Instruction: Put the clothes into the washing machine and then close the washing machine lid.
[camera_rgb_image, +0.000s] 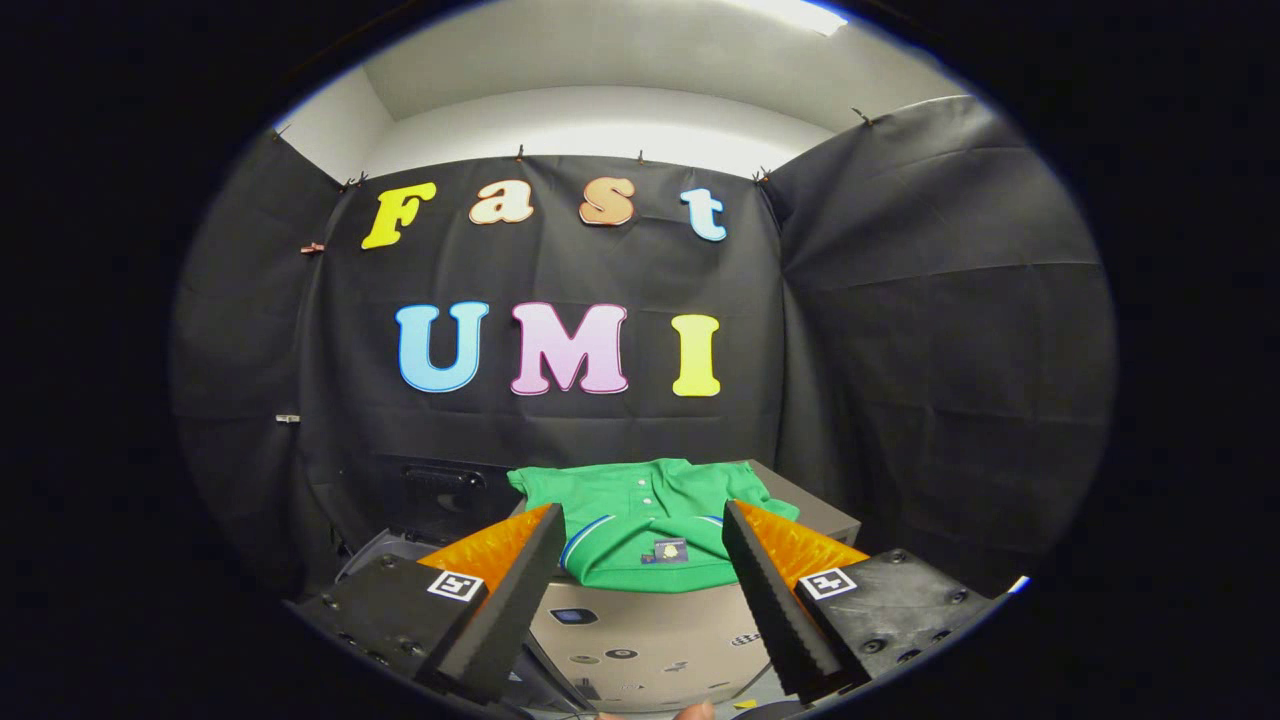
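We see green shirt (645, 525) lying on the box (640, 630), untouched | our gripper (645, 560) fingers spread wide, empty | loading and lid-closing both remain.

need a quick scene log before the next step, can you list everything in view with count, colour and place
shirt: one, green with a pale striped collar, folded on top of the box, just beyond the fingers
box: one, grey-beige with small stickers, under the shirt, ahead between the fingers
dark machine: one, black, beside the box against the booth wall; what it is I cannot tell
gripper: one, fingers open and apart, holding nothing, aimed at the shirt
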